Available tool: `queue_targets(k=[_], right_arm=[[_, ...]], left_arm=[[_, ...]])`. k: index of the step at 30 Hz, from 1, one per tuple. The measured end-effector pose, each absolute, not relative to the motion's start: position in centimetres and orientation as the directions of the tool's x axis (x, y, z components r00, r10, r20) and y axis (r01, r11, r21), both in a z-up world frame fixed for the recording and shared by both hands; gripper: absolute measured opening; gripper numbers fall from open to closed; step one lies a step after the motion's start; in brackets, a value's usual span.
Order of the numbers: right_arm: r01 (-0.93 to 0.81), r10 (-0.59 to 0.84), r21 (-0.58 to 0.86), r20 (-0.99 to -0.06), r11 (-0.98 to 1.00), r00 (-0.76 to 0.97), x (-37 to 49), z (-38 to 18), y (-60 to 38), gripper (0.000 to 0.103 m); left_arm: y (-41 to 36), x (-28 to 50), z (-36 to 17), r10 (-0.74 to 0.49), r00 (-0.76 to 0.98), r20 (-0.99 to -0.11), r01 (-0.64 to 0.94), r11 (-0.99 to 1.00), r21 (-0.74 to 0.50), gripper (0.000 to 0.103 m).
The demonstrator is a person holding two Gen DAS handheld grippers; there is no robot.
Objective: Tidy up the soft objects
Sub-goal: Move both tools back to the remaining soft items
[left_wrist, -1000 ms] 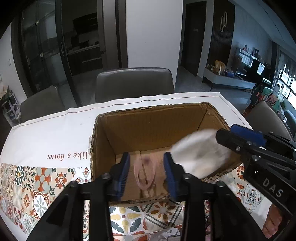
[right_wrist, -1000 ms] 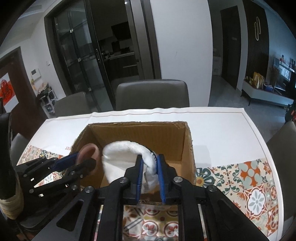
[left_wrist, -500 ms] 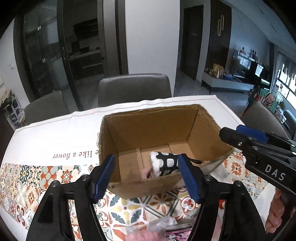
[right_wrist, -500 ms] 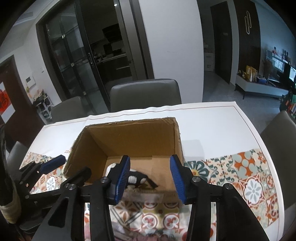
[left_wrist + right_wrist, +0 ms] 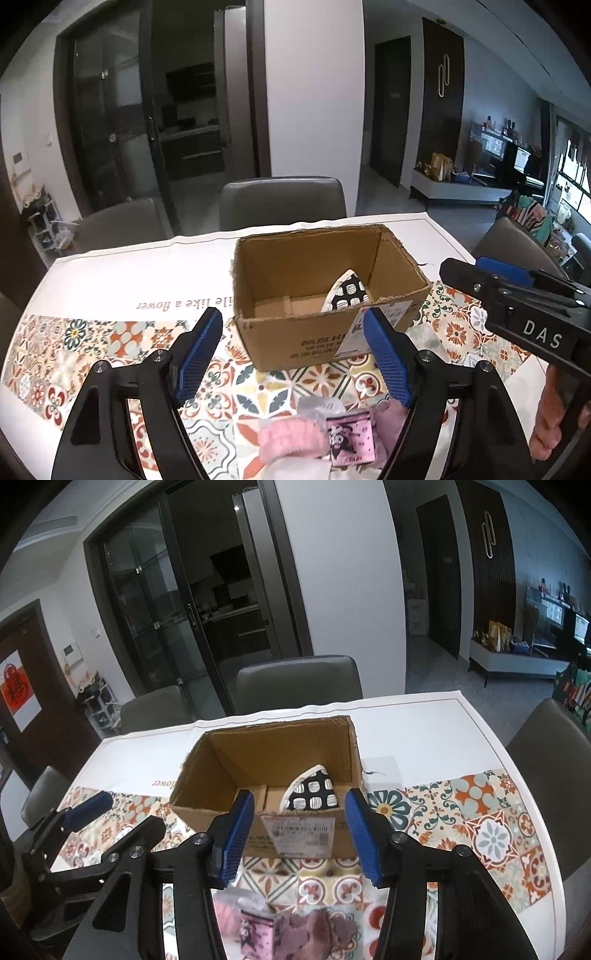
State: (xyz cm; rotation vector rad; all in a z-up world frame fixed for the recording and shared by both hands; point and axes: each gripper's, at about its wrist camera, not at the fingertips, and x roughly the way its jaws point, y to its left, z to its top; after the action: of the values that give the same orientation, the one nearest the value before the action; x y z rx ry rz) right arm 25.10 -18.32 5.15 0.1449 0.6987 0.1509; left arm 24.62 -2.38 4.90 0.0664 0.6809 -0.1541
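Observation:
An open cardboard box (image 5: 295,334) (image 5: 207,812) stands on the patterned tablecloth. A black-and-white dotted soft item (image 5: 347,293) (image 5: 312,790) leans inside it at the right. My left gripper (image 5: 291,352) is open and empty, in front of the box. My right gripper (image 5: 299,836) is open and empty, also in front of the box; it shows at the right of the left wrist view (image 5: 517,295). Pink soft items (image 5: 291,441) (image 5: 295,928) with a pink tag lie on the table below both grippers.
Grey chairs (image 5: 282,201) (image 5: 299,681) stand at the table's far side and another (image 5: 546,746) at the right. The tablecloth (image 5: 122,284) is white farther back with printed text. The left gripper shows at the left of the right wrist view (image 5: 110,816).
My right gripper opened and dropped the white dotted item into the box. My left gripper opened too. Both grippers drew back from the box toward the near pink items.

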Motion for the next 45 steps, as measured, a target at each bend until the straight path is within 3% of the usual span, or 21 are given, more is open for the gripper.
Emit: queue_targets(k=[21,45], right_arm=[[-0.119,0.195,0.162,-0.637,0.98,0.746,18.2,3.4,-17.4,0.053],[-0.132,0.184,0.132,-0.804,0.982,0.565,15.4,-5.6,-17.0,0.053]], left_arm=[[-1.0,16.1,3.2,-0.035,0.803,-0.595,0.07,0.997,0.036,0.078],[-1.5,12.9,-6.1,-0.04,0.647,-0.761,0.106,0.994,0.039,0.078]])
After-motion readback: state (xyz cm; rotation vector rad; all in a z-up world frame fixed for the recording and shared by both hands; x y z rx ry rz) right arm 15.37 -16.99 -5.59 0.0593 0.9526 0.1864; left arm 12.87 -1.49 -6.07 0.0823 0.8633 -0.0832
